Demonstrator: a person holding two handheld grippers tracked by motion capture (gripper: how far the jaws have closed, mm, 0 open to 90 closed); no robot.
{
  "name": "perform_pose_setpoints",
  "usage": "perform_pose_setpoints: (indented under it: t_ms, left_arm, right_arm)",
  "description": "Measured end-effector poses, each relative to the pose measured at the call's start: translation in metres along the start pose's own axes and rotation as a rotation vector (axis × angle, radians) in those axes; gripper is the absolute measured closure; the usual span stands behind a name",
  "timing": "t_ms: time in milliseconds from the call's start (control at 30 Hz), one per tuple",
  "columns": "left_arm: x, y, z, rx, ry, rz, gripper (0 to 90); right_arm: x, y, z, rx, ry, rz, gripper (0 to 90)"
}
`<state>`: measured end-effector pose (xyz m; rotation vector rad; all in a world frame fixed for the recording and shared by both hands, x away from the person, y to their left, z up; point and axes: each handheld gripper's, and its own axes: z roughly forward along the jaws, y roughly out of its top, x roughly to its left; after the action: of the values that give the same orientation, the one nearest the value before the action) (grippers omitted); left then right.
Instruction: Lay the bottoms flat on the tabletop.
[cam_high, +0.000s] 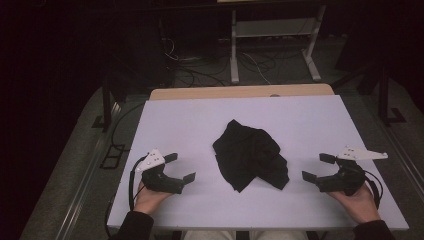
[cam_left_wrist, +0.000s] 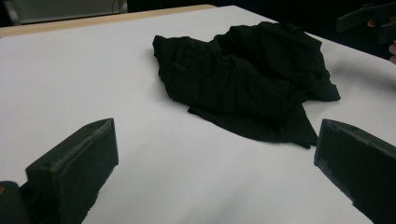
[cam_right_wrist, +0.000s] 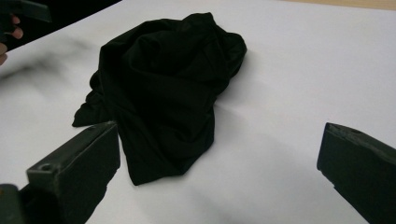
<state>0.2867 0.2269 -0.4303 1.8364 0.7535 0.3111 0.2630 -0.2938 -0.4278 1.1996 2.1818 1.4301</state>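
Note:
A crumpled black cloth (cam_high: 251, 155) lies in a heap near the middle of the white table (cam_high: 190, 120). To its left my left gripper (cam_high: 180, 167) rests low over the table, jaws wide apart with nothing between them. On the other side my right gripper (cam_high: 318, 167) faces the cloth, also open and empty. In the left gripper view the black cloth (cam_left_wrist: 243, 74) sits ahead and slightly right of the left gripper (cam_left_wrist: 217, 163). From the right gripper view the cloth (cam_right_wrist: 163, 88) lies ahead and to the left of the right gripper (cam_right_wrist: 219, 163), a short way off.
The white table ends in a wooden strip (cam_high: 240, 92) at the far edge. Beyond it, on the dark floor, stand a metal frame (cam_high: 272, 40) and loose cables (cam_high: 200, 70). Bare white surface surrounds the cloth on every side.

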Motion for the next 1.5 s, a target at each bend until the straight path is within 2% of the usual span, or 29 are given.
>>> perform_pose_setpoints:
  t_ms: [800, 1067, 1500]
  left_arm:
    - [-0.002, 0.002, -0.002, 0.004, 0.003, 0.003, 0.0]
    - [-0.004, 0.008, 0.001, 0.014, 0.004, 0.007, 0.0]
    - [-0.005, 0.03, 0.011, 0.029, -0.009, 0.052, 0.0]
  right_arm:
    - [0.003, 0.001, -0.003, -0.002, -0.003, -0.008, 0.0]
    - [0.008, 0.005, -0.001, 0.013, 0.002, -0.03, 0.0]
    - [0.019, 0.032, 0.009, 0.033, 0.041, -0.079, 0.0]
